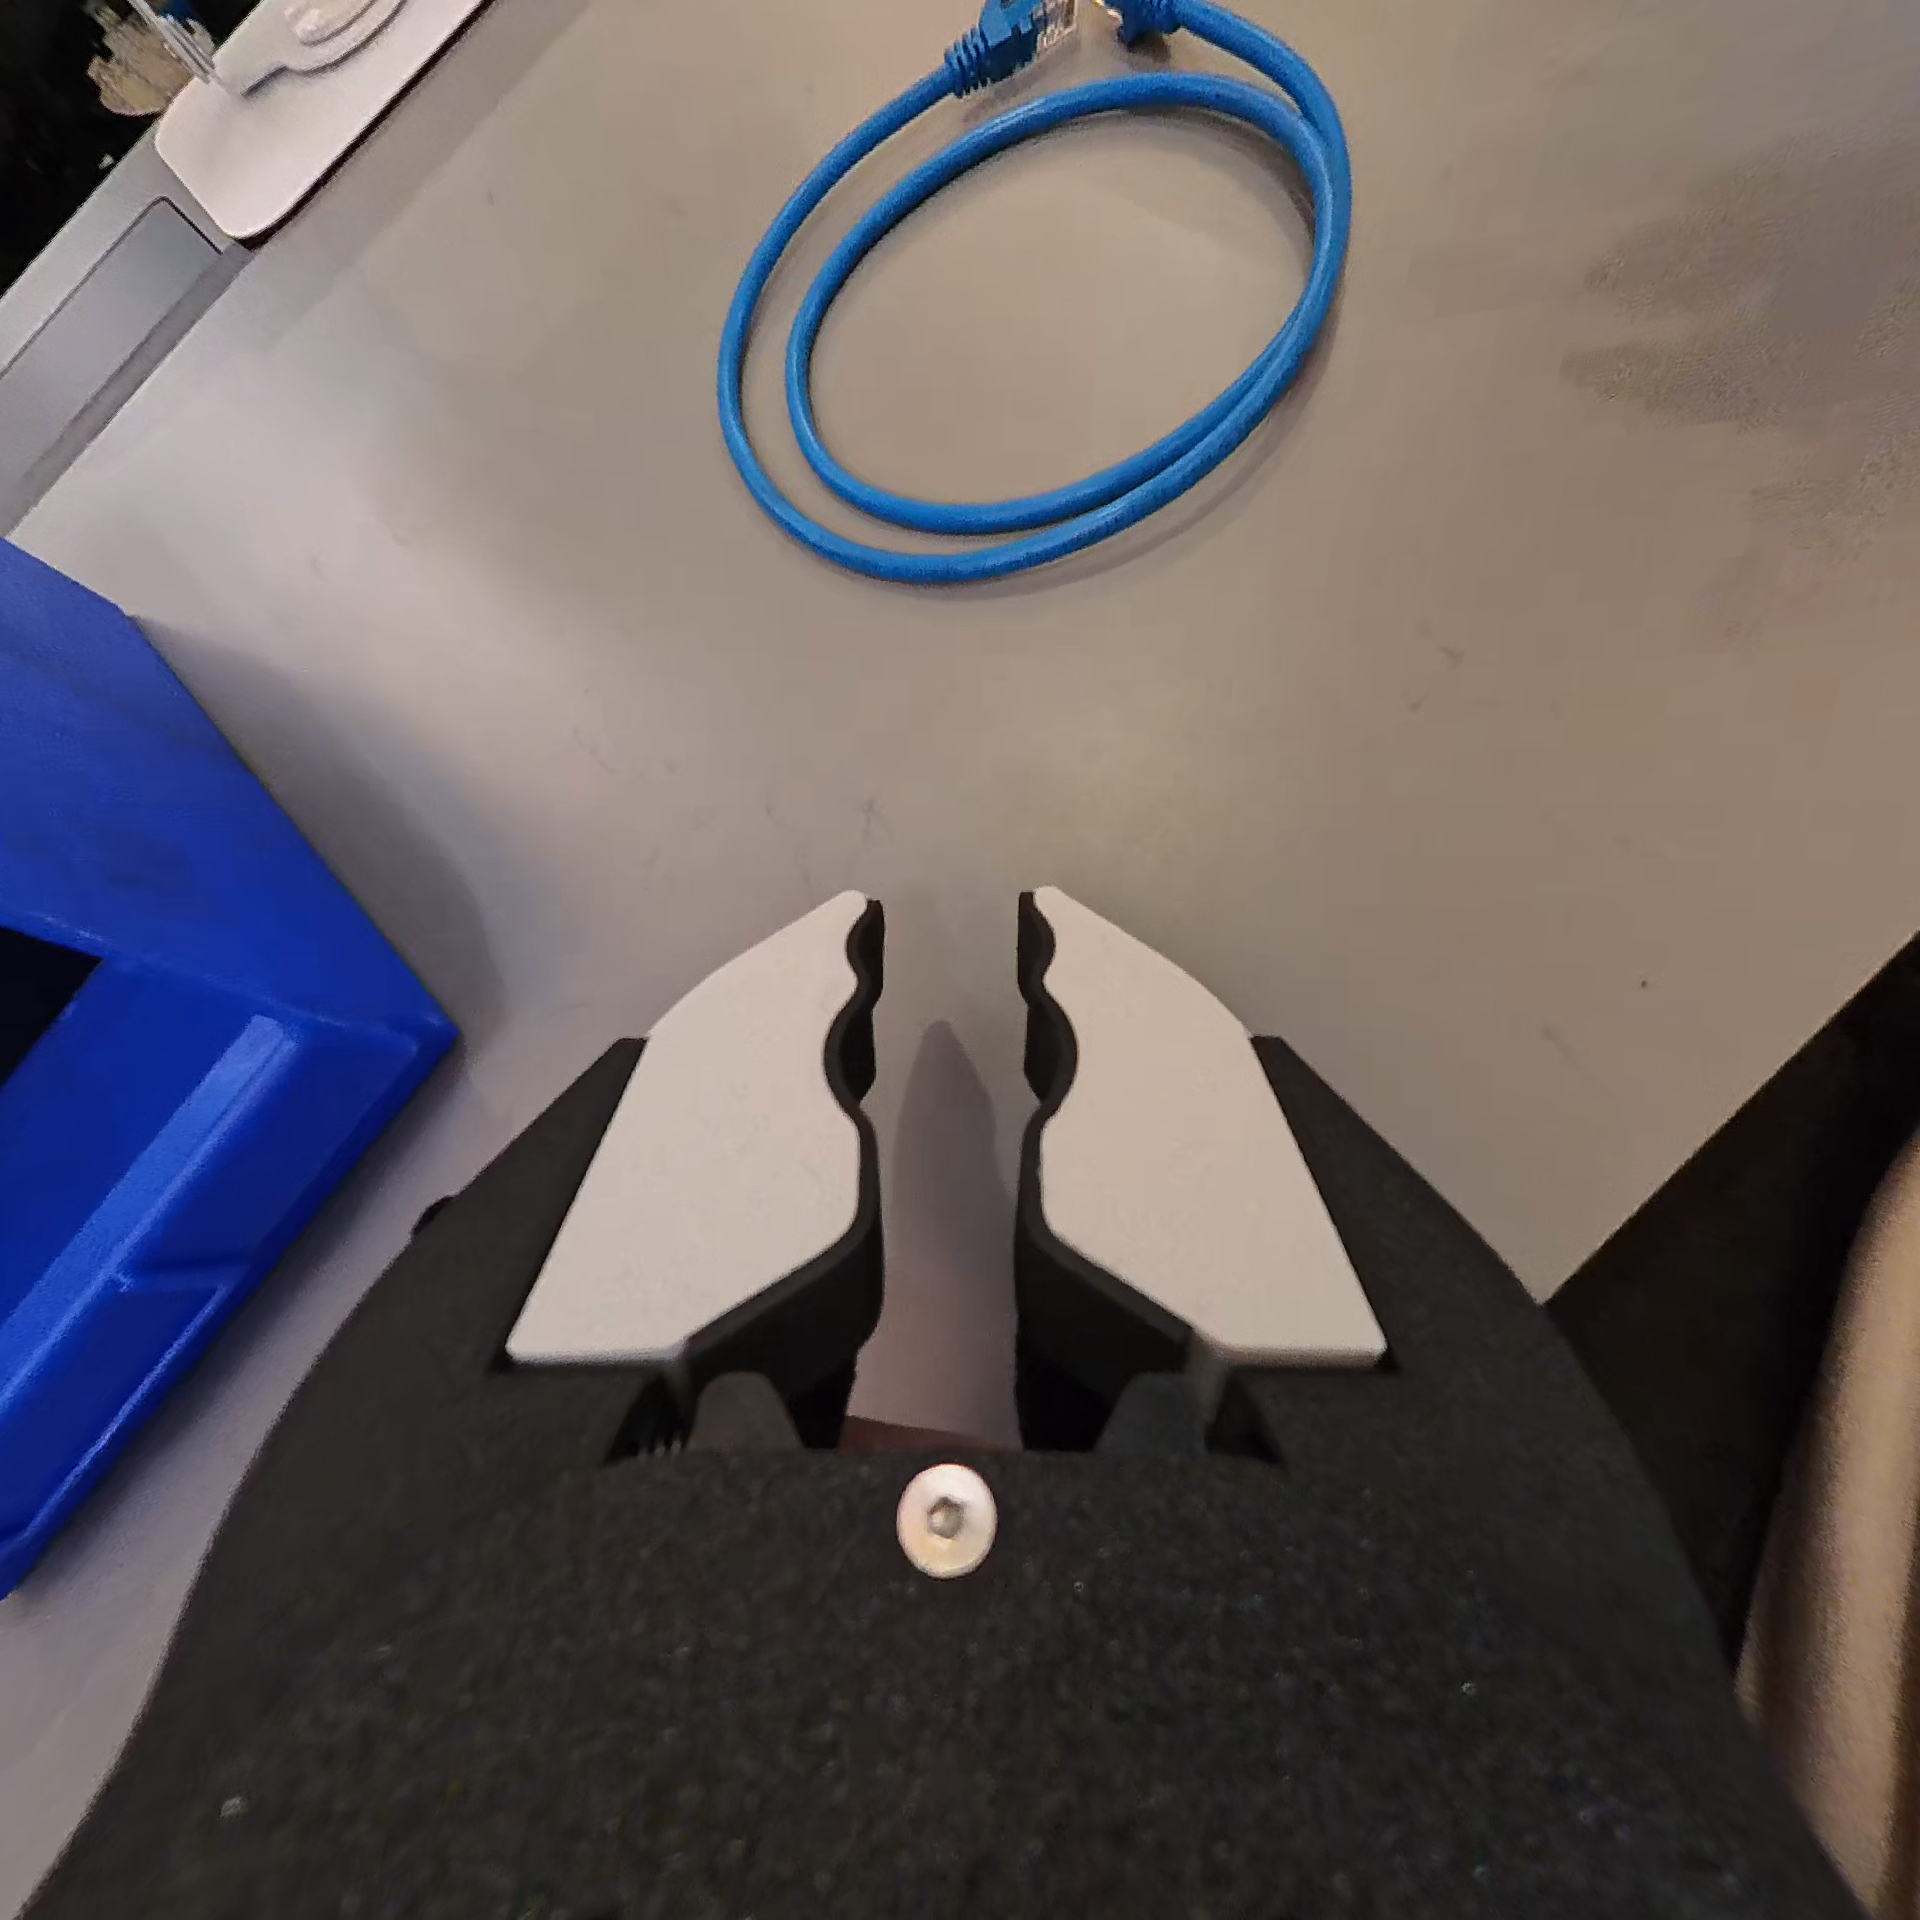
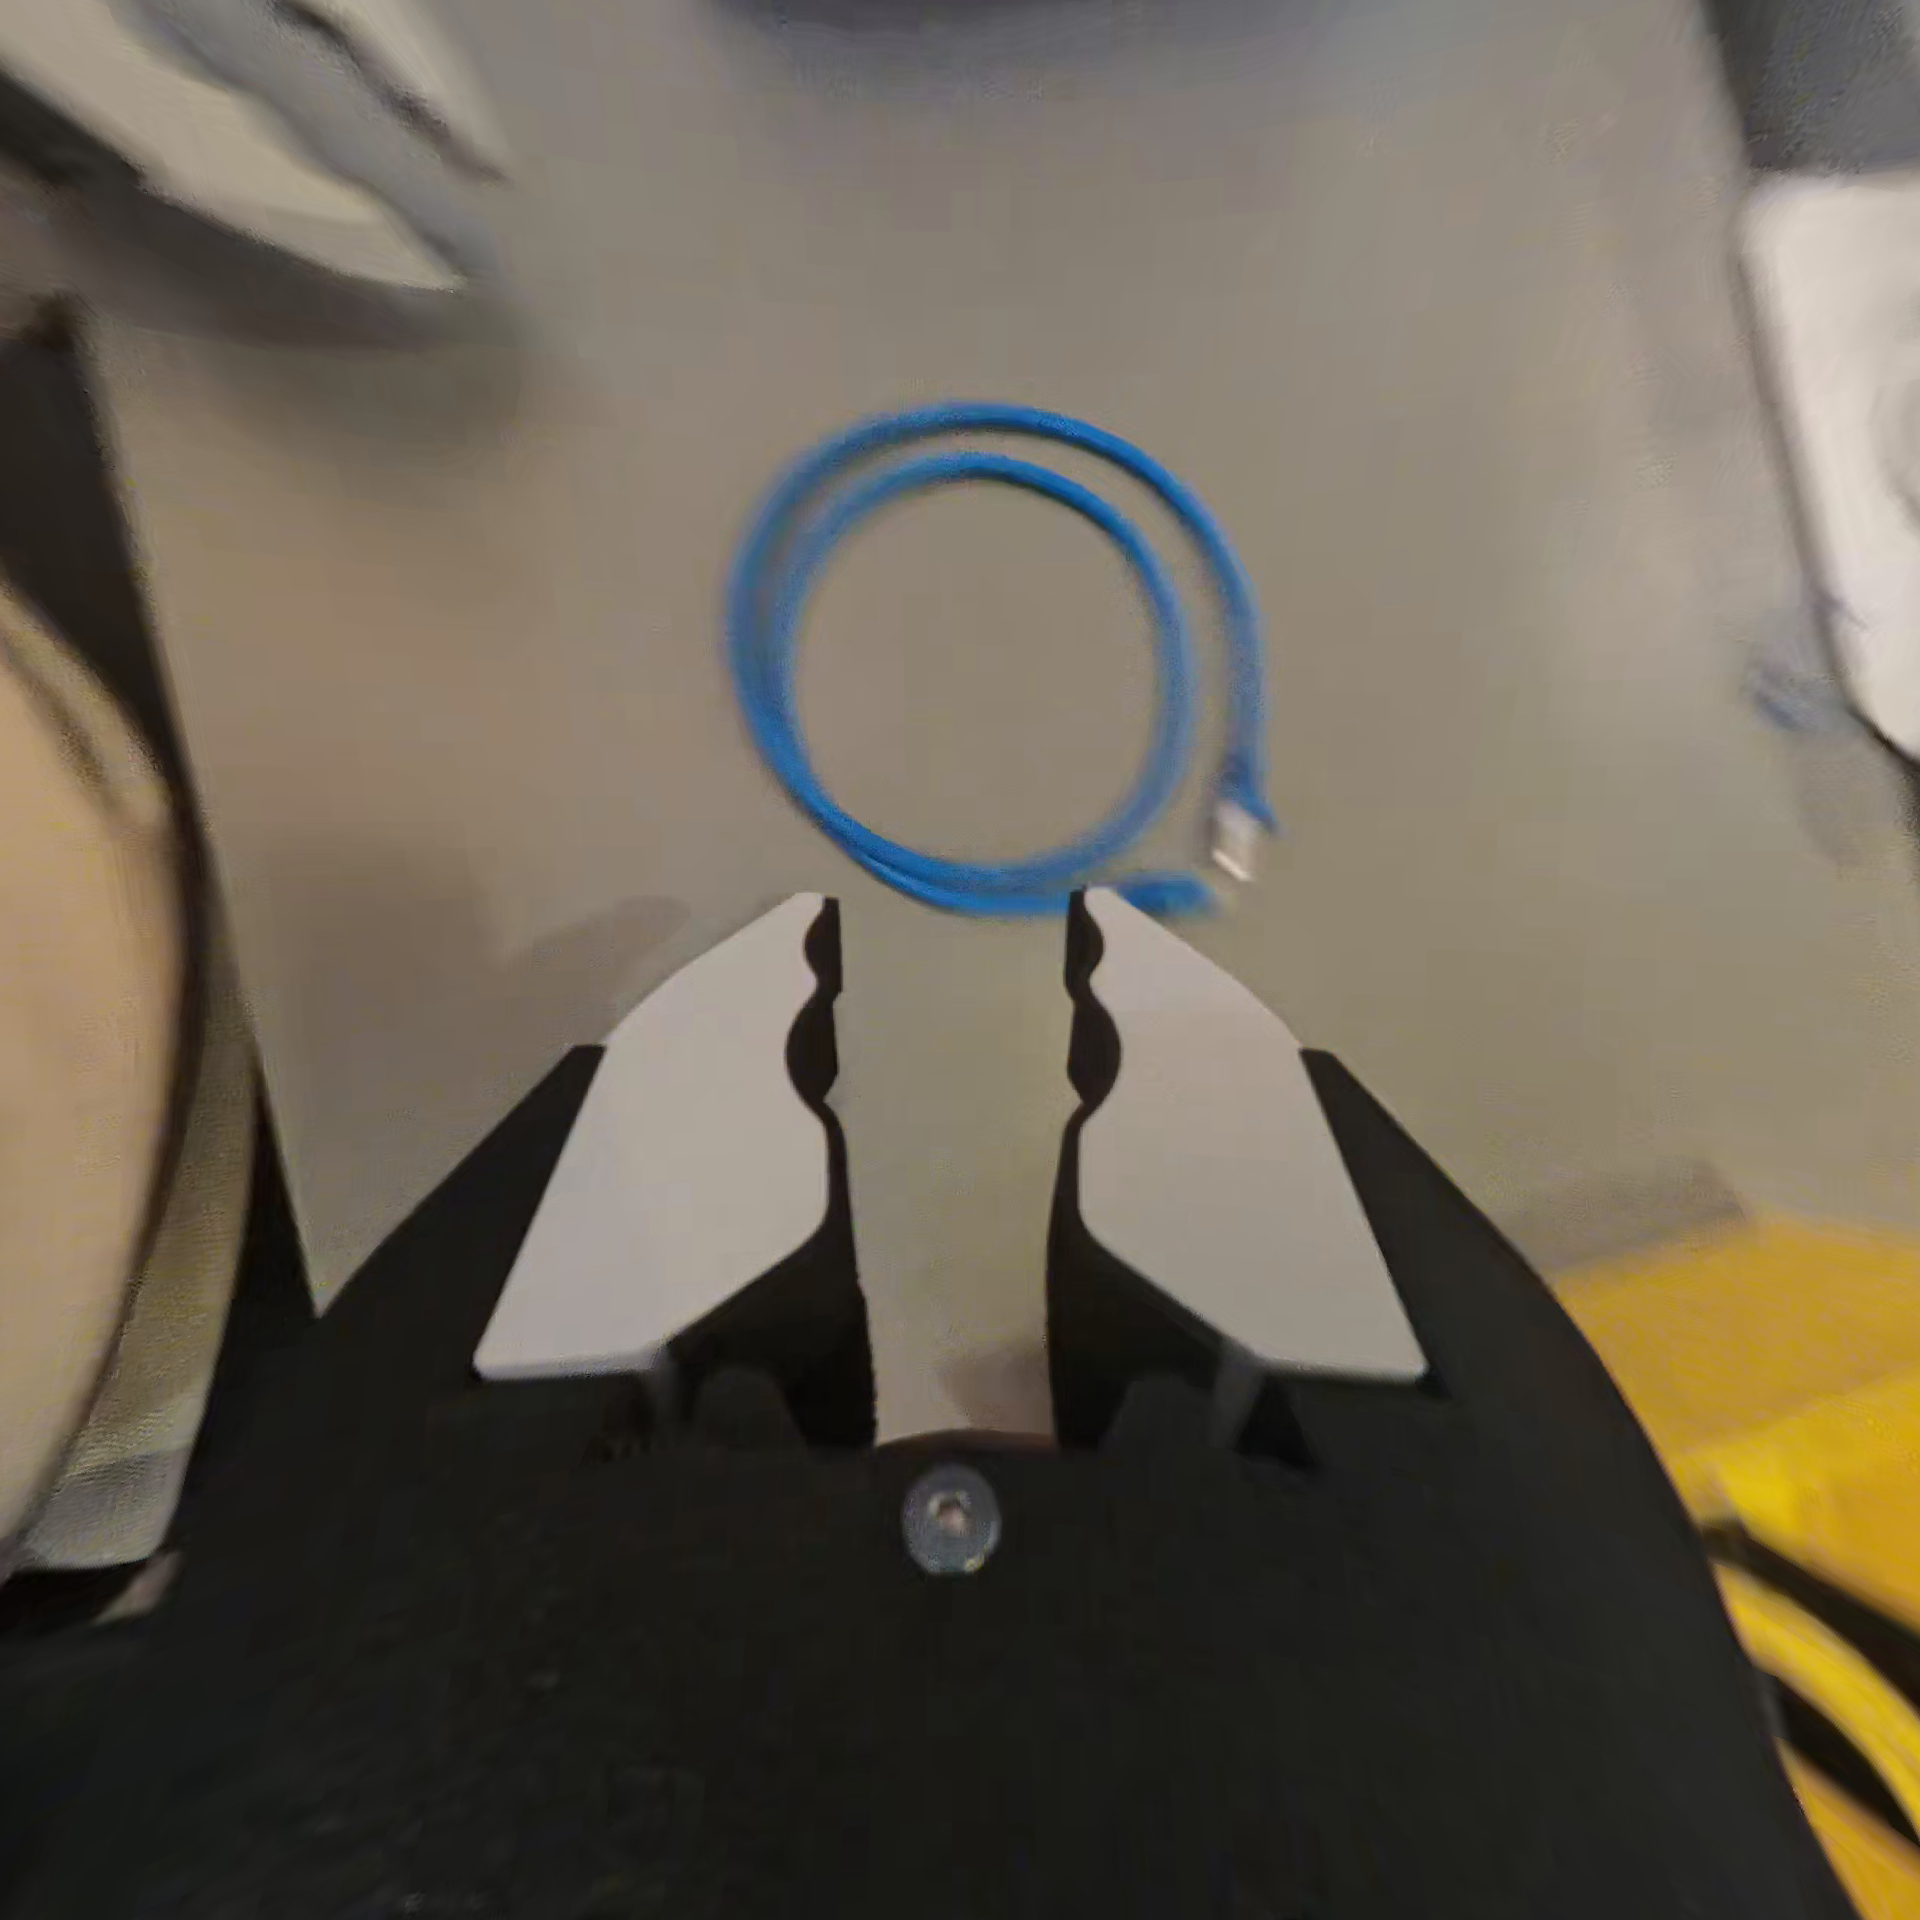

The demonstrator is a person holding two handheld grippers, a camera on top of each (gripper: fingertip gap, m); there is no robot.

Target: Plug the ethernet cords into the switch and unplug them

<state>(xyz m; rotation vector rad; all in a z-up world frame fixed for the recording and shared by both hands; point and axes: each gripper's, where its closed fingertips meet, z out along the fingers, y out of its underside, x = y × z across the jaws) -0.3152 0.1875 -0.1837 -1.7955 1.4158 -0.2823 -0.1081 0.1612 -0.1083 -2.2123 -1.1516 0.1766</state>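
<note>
Left wrist view: the left gripper point(image 1: 951, 909) hangs over the grey bench point(image 1: 1247, 790) with its jaws released, a narrow gap of bare bench showing between the white fingers point(image 1: 727, 1143), nothing held. Well ahead of the tips lies the blue ethernet cord point(image 1: 1029, 343), coiled in a double loop flat on the bench, toward the far edge. Both its plug ends point(image 1: 1023, 36) sit together at the far side of the coil, close to each other at the top of the picture. A blue bin point(image 1: 187, 1039) stands on the bench at the left, just beside the gripper body. At the far left corner a flat white device point(image 1: 301, 114) rests on the bench, well apart from the cord; whether it is the switch cannot be told.

Right wrist view: this picture is blurred. The right gripper point(image 2: 954, 914) hovers over the same bench with its jaws released and wider apart, empty. The coil of blue ethernet cord point(image 2: 997, 644) lies just beyond the fingertips point(image 2: 816, 914), one clear plug end point(image 2: 1236, 826) at the coil's right side near the right fingertip. A white object point(image 2: 1839, 447) sits at the bench's right edge, too blurred to name. Something yellow point(image 2: 1704, 1382) shows at the lower right, beside the gripper body.
</note>
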